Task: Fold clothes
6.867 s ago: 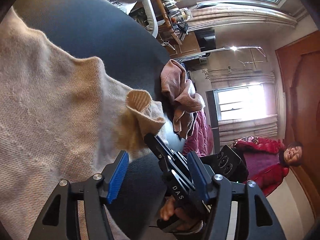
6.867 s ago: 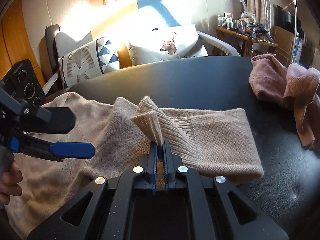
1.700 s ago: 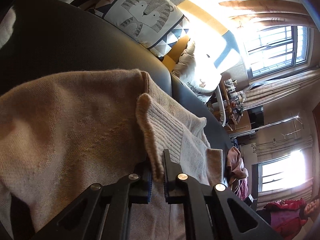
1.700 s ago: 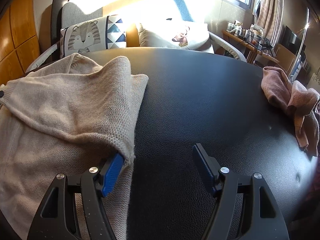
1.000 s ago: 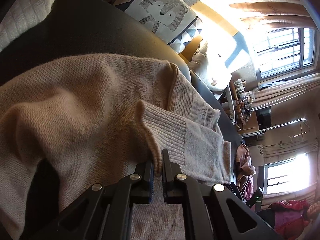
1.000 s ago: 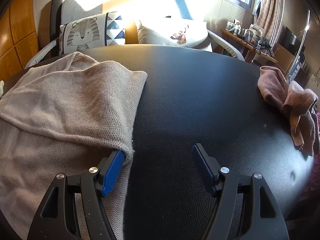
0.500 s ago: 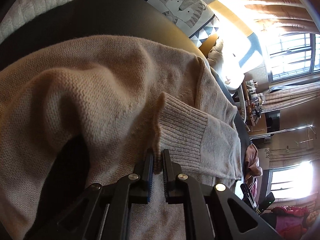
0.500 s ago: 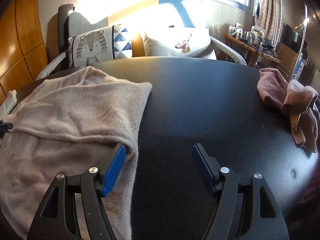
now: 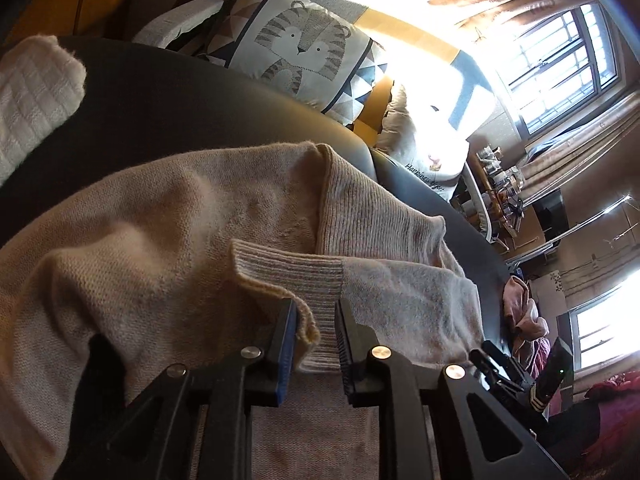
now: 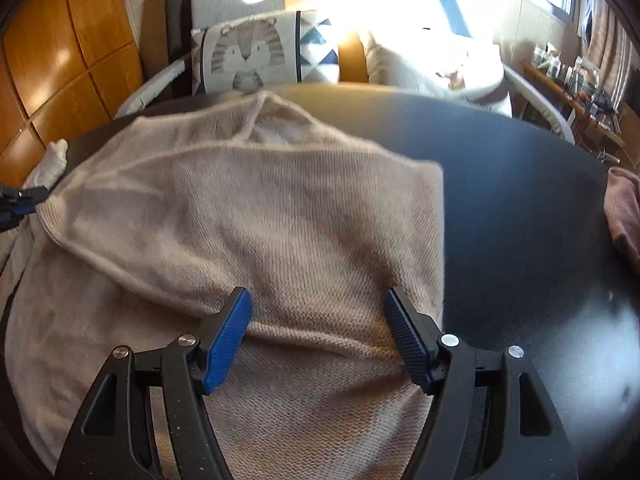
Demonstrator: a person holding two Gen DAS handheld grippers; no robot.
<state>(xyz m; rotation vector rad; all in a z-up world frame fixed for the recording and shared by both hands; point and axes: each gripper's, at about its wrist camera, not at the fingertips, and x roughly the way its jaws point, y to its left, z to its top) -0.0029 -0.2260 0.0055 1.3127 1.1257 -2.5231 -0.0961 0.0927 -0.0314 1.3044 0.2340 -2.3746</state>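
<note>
Lying spread over the dark padded surface [image 10: 540,240], the beige sweater [image 10: 260,220] has one sleeve folded across its body, the ribbed cuff [image 9: 288,276] ending right at the left gripper [image 9: 316,320]. That gripper's jaws are opening: a narrow gap shows between the pads, the cuff's edge sits loosely in it, and the pads no longer press the knit. The right gripper [image 10: 320,320] hovers over the lower part of the sweater with its blue pads [image 10: 228,336] wide apart, gripping nothing, fabric beneath them. A pink garment [image 10: 624,208] lies bunched at the surface's far right edge, well apart from the sweater. A tiger-print cushion [image 10: 248,56] leans behind the surface.
</note>
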